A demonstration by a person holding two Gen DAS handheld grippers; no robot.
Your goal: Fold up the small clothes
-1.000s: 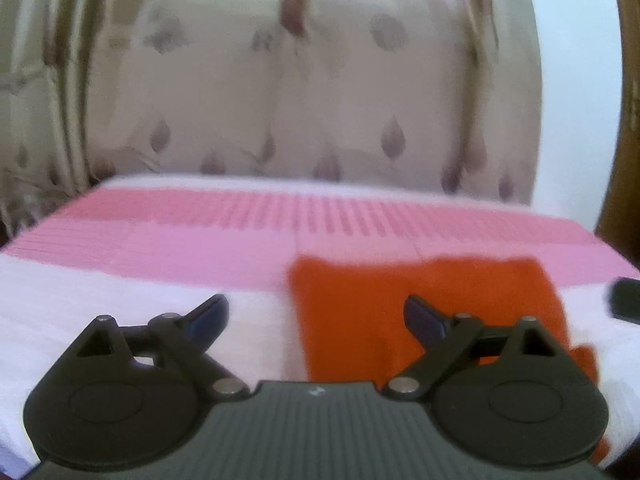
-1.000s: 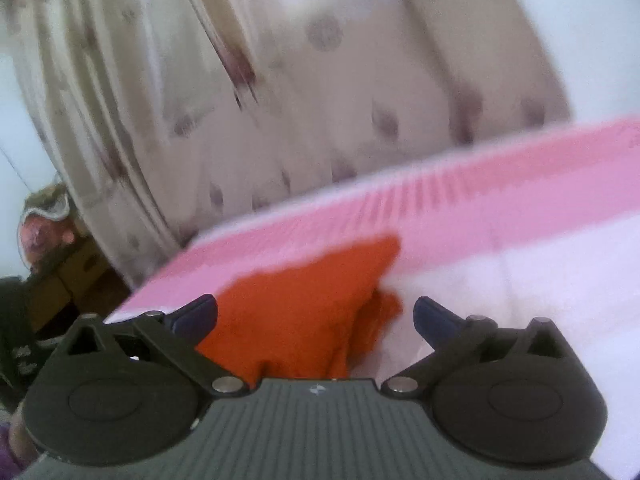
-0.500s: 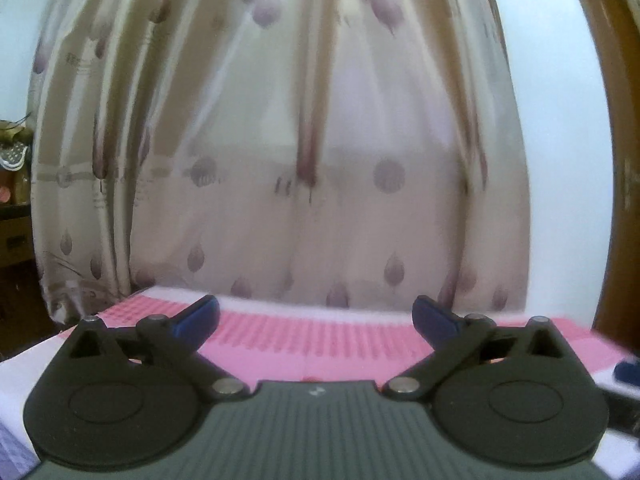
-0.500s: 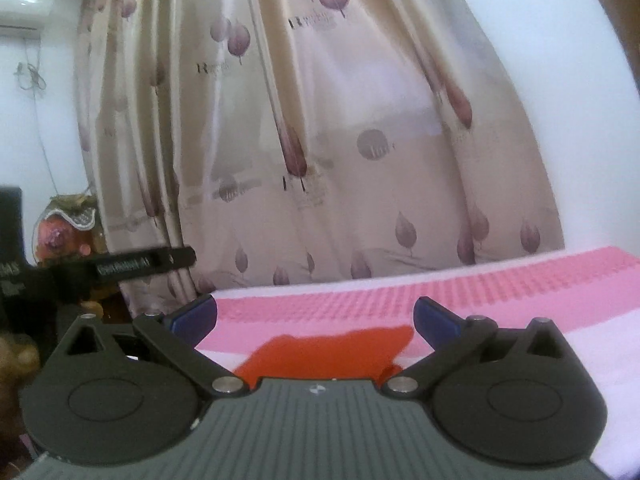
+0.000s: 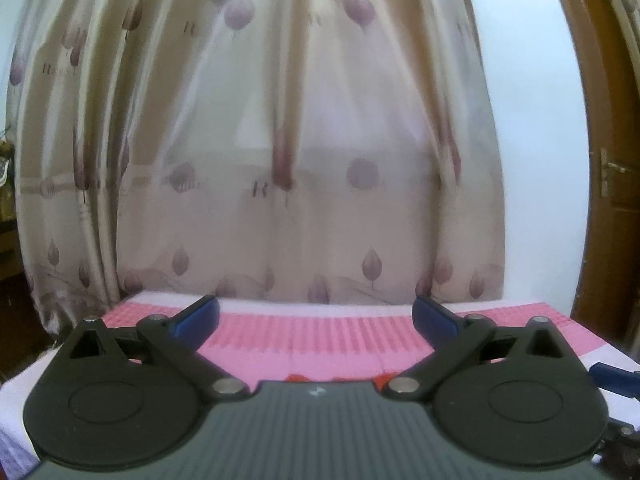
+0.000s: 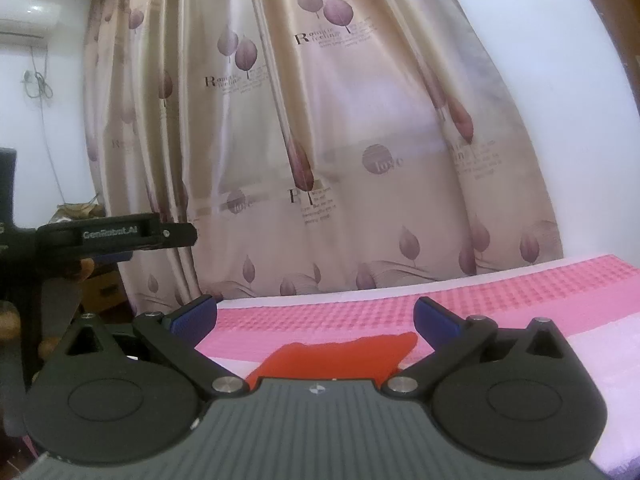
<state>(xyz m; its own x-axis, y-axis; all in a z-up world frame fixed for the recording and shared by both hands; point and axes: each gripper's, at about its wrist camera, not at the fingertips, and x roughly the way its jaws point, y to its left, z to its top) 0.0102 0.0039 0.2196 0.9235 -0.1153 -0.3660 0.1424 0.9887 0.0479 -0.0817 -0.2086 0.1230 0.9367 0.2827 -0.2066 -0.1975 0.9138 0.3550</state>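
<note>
Lying flat on a pink-and-white bed cover [image 6: 500,300], an orange-red garment [image 6: 340,356] shows one pointed corner. Both the left gripper [image 5: 316,318] and right gripper [image 6: 315,316] gape wide above it, holding nothing.

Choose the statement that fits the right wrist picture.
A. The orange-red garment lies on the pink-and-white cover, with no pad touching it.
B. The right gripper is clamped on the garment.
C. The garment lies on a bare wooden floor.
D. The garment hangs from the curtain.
A: the orange-red garment lies flat on the pink-and-white cover, and the right gripper stands wide open above it, its pads clear of it.
</note>
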